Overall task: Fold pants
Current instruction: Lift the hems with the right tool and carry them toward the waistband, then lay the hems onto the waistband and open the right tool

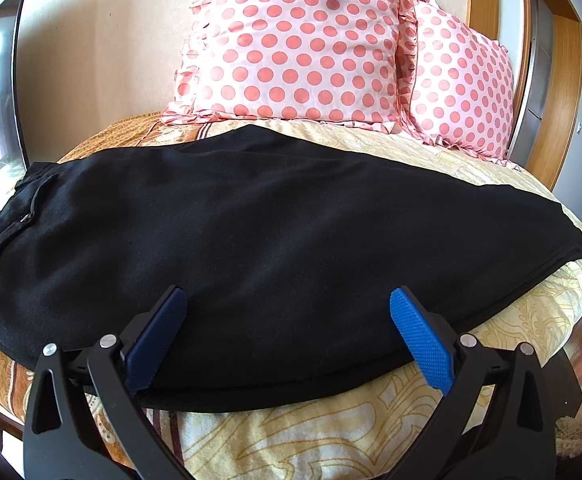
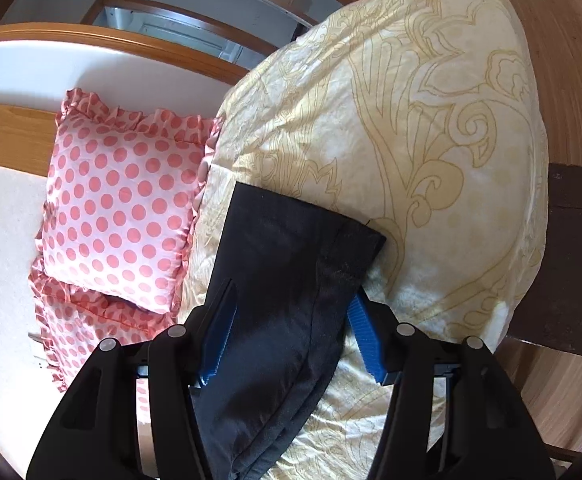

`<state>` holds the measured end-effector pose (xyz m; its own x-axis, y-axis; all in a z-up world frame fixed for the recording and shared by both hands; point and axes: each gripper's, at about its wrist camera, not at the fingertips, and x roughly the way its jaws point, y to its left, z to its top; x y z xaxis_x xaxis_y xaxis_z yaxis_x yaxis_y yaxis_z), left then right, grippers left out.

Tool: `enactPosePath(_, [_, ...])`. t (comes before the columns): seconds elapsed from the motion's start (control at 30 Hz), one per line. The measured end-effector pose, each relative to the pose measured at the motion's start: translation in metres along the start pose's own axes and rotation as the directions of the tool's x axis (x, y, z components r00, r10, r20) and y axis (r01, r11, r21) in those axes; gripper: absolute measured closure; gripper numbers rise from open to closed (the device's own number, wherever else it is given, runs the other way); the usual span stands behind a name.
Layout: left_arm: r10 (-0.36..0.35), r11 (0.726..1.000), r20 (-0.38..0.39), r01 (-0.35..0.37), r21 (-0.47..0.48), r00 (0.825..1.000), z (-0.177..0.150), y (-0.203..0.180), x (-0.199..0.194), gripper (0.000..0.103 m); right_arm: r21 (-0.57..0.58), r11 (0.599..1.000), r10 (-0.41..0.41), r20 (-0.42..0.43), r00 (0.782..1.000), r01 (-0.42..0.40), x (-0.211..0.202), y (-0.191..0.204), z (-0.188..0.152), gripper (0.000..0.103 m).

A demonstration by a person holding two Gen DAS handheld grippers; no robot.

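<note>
Pants (image 1: 251,216) lie between both tongs: left (image 1: 287,304) open, right (image 2: 291,300) half-open, ungripped.

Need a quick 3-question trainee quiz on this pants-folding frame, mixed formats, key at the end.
1. True or false: the black pants lie on the floor.
2. Which end of the pants sits between the right hand-held gripper fingers: A) waistband B) leg hems C) pocket?
3. Fill in: the pillows behind the pants are pink with ____.

Key: 1 false, they lie on the bed cover; 2 B; 3 dots.
</note>
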<state>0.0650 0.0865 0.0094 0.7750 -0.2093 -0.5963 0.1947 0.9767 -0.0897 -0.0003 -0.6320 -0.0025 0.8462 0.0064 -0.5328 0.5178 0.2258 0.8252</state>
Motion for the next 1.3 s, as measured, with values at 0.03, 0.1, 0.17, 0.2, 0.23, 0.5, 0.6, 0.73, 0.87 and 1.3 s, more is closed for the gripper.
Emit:
enactPosePath(0.03, [-0.001, 1.000, 0.001, 0.001, -0.001, 1.000, 0.000, 0.000, 0.000, 0.002, -0.004, 1.000, -0.006, 0.004, 1.000, 0.006, 0.003, -0.001, 0.000, 0.053])
enactPosePath(0.1, [-0.003, 1.000, 0.001, 0.003, -0.002, 1.000, 0.001, 0.001, 0.001, 0.002, -0.018, 0.999, -0.026, 0.017, 1.000, 0.026, 0.007, -0.004, -0.001, 0.075])
enactPosePath(0.17, [-0.003, 1.000, 0.001, 0.003, -0.001, 1.000, 0.001, 0.001, 0.001, 0.002, -0.013, 1.000, -0.013, 0.028, 1.000, 0.014, 0.010, -0.010, -0.002, 0.092])
enactPosePath(0.2, [-0.005, 1.000, 0.001, 0.005, 0.000, 1.000, 0.001, 0.000, 0.000, 0.002, -0.005, 1.000, 0.002, 0.036, 0.999, -0.002, 0.008, -0.014, -0.003, 0.093])
enactPosePath(0.23, [-0.006, 1.000, 0.001, 0.006, 0.002, 1.000, 0.001, 0.000, 0.000, 0.002, -0.010, 1.000, 0.026, 0.048, 0.999, -0.026, 0.007, -0.013, -0.003, 0.094])
enactPosePath(0.5, [-0.001, 1.000, 0.004, 0.001, 0.005, 1.000, 0.000, 0.000, -0.001, 0.002, -0.366, 0.914, 0.206, 0.044, 0.978, -0.176, -0.013, 0.086, -0.027, 0.096])
enactPosePath(0.6, [0.001, 1.000, 0.003, -0.001, 0.001, 1.000, 0.001, -0.001, 0.000, 0.002, -0.508, 0.816, 0.284, -0.062, 0.957, -0.275, -0.005, 0.143, -0.067, 0.096])
enactPosePath(0.73, [0.000, 1.000, 0.003, 0.000, -0.005, 1.000, 0.001, 0.000, 0.000, 0.002, -0.641, 0.642, 0.333, -0.262, 0.906, -0.422, 0.022, 0.211, -0.152, 0.096])
enactPosePath(0.87, [-0.004, 1.000, 0.003, 0.004, -0.025, 1.000, 0.002, 0.001, 0.000, 0.002, -0.665, 0.460, 0.279, -0.521, 0.807, -0.588, 0.058, 0.254, -0.267, 0.096])
enactPosePath(1.3, [-0.022, 0.998, 0.007, 0.022, -0.055, 1.000, 0.003, 0.004, -0.001, 0.002, -0.687, 0.374, -0.031, -0.680, 0.732, -0.622, 0.123, 0.225, -0.418, 0.096])
